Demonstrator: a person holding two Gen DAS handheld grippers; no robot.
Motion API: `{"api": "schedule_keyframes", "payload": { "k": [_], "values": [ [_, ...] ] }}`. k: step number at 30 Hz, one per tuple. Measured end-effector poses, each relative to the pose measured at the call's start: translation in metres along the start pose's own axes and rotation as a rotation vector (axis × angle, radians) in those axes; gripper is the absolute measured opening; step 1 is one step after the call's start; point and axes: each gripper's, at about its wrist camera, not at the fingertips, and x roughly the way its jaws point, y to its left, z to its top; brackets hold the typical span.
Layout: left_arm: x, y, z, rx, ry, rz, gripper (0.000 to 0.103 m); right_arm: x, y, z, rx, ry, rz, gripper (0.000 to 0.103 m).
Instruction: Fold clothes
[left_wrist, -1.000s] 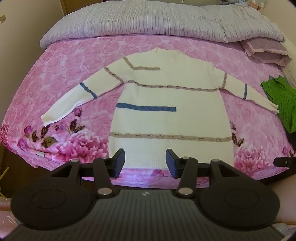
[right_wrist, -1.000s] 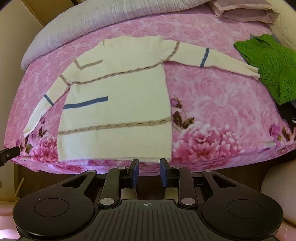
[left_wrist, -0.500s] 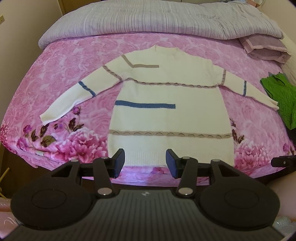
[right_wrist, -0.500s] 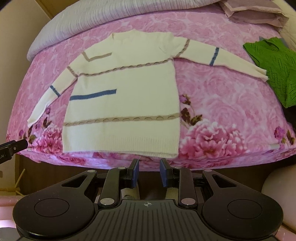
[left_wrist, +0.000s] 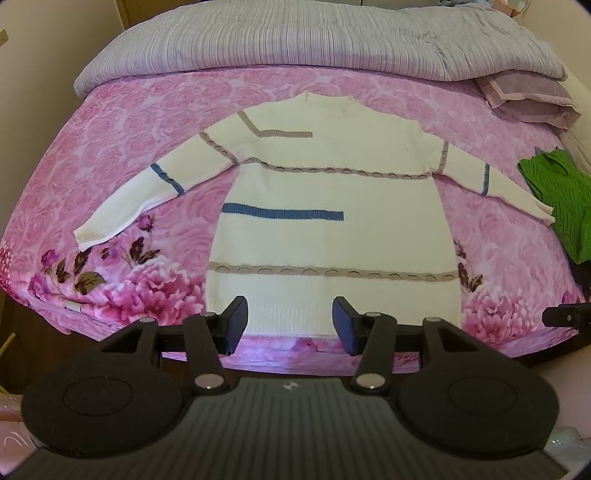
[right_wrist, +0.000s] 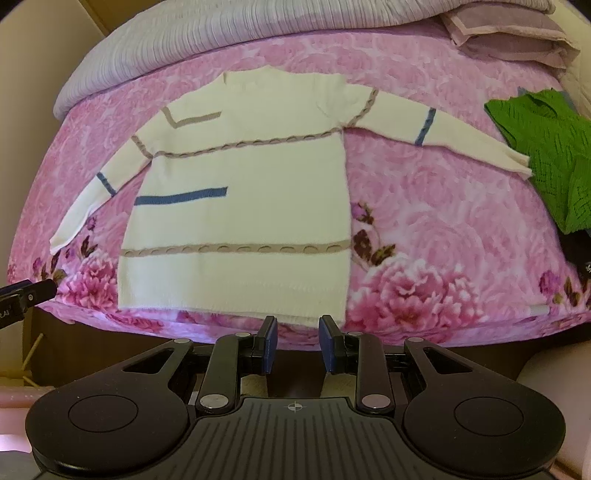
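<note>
Flat on the bed (left_wrist: 122, 122), a cream sweater (left_wrist: 332, 236) lies spread out face up, its hem along the near edge and its collar toward the far end, where a grey striped quilt (left_wrist: 295, 40) is bunched. Both sleeves reach outward toward the bed's two side edges. Blue and taupe stripes cross the chest and sleeves. A green knitted garment (right_wrist: 546, 147) sits at the bed's right edge, and the cuff of the sweater's sleeve on that side just reaches it. A folded mauve pillow (right_wrist: 509, 33) rests at the far right corner, against the quilt.

The left hand-held gripper (left_wrist: 290, 325) hangs above the sweater's hem near the middle of the near edge, jaws parted with nothing gripped. The right hand-held gripper (right_wrist: 293, 343) hangs just off the near edge, below the hem's right end, jaws apart by a narrower gap and likewise holding nothing.
</note>
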Motion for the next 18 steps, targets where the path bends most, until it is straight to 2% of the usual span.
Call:
{"api": "schedule_keyframes", "payload": {
  "k": [8, 18],
  "values": [
    [-0.001, -0.012, 0.01, -0.009, -0.009, 0.017, 0.047, -0.002, -0.007, 0.016, -0.036, -0.011, 0.003, 0.029],
    [-0.004, -0.023, 0.015, -0.096, -0.011, 0.077, 0.048, -0.002, -0.018, 0.039, -0.134, -0.013, 0.032, 0.029]
  ]
}}
